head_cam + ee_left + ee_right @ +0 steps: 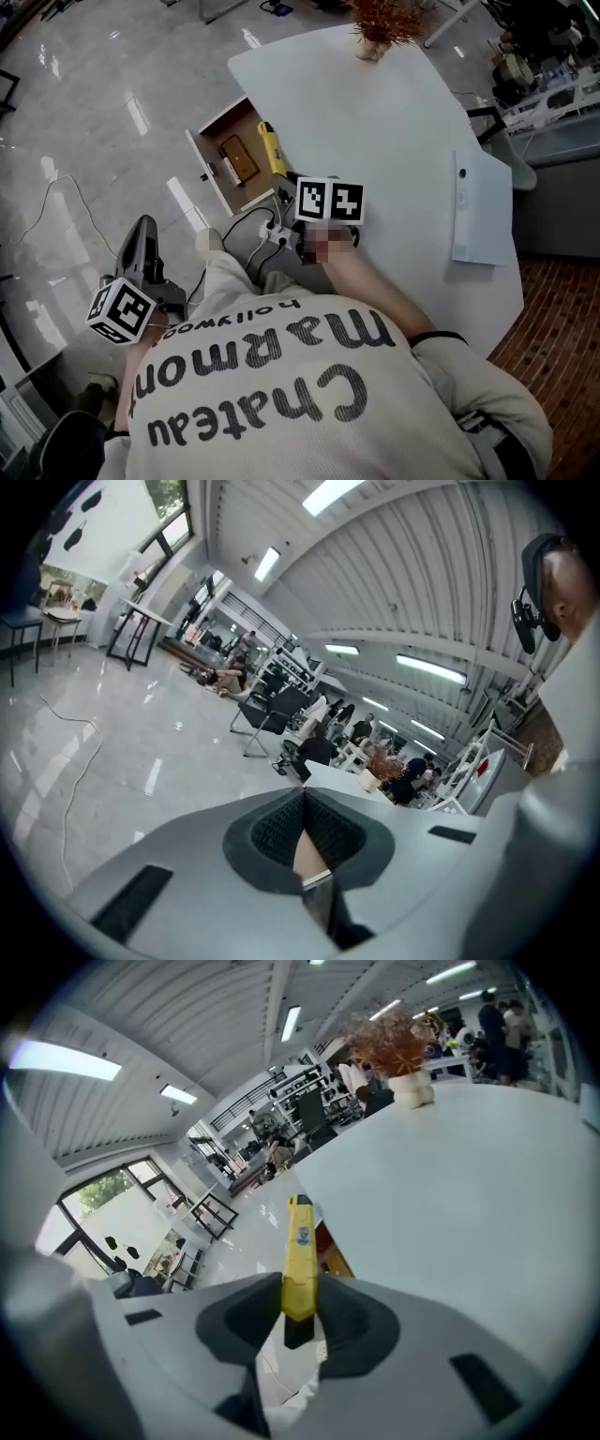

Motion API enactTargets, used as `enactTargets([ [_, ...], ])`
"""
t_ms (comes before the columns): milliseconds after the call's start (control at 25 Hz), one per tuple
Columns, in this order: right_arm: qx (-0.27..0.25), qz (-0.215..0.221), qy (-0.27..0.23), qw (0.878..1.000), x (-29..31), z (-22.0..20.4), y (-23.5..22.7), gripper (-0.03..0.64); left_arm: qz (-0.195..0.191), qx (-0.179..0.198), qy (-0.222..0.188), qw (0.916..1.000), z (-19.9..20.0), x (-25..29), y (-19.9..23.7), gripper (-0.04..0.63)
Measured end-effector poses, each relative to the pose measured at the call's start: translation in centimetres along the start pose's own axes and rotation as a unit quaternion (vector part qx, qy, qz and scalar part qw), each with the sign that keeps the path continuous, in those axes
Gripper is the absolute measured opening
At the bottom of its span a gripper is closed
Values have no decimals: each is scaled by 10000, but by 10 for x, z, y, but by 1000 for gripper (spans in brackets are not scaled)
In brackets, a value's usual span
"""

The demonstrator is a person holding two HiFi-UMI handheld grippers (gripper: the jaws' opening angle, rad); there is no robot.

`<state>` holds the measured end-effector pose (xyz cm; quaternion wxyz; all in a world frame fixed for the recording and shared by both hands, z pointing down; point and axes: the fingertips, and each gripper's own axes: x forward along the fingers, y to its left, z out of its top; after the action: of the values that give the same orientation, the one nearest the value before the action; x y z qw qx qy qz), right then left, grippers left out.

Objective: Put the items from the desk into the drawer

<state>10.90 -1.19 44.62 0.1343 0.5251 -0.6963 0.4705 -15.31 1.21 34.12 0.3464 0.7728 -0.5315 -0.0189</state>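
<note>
Where the right gripper's (300, 1290) pads meet, they are clamped on the lower end of a yellow utility knife (300, 1241), whose dark-tipped far end points away from the jaws. In the head view the knife (272, 148) sits over the side of the open drawer (200, 161) nearest the white desk (394, 141); whether it touches the drawer cannot be told. A brown box (239, 160) lies inside the drawer. Farther out, a potted dried plant (379, 26) stands at the desk's far end and a white sheet (480, 208) lies near its right edge. The left gripper (302, 825) has its pads pressed together on nothing, held low over the glossy floor (84, 112), well apart from the drawer.
</note>
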Motion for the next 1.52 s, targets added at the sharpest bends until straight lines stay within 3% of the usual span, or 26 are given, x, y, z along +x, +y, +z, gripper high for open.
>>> enactTargets([
  [320, -223, -108, 345, 9991, 93, 25, 49, 121, 160, -62, -57, 9998, 62, 28, 81, 1],
  [600, -41, -705, 1092, 9915, 166, -9, 31, 121, 427, -198, 69, 9989, 95, 48, 157, 2],
  [1000, 155, -1487, 2029, 9677, 223, -60, -11, 121, 792, -423, 316, 9955, 109, 56, 229, 2],
  [1520, -968, -1890, 3102, 9267, 272, -95, -56, 121, 1323, -743, 357, 9878, 103, 32, 282, 0],
])
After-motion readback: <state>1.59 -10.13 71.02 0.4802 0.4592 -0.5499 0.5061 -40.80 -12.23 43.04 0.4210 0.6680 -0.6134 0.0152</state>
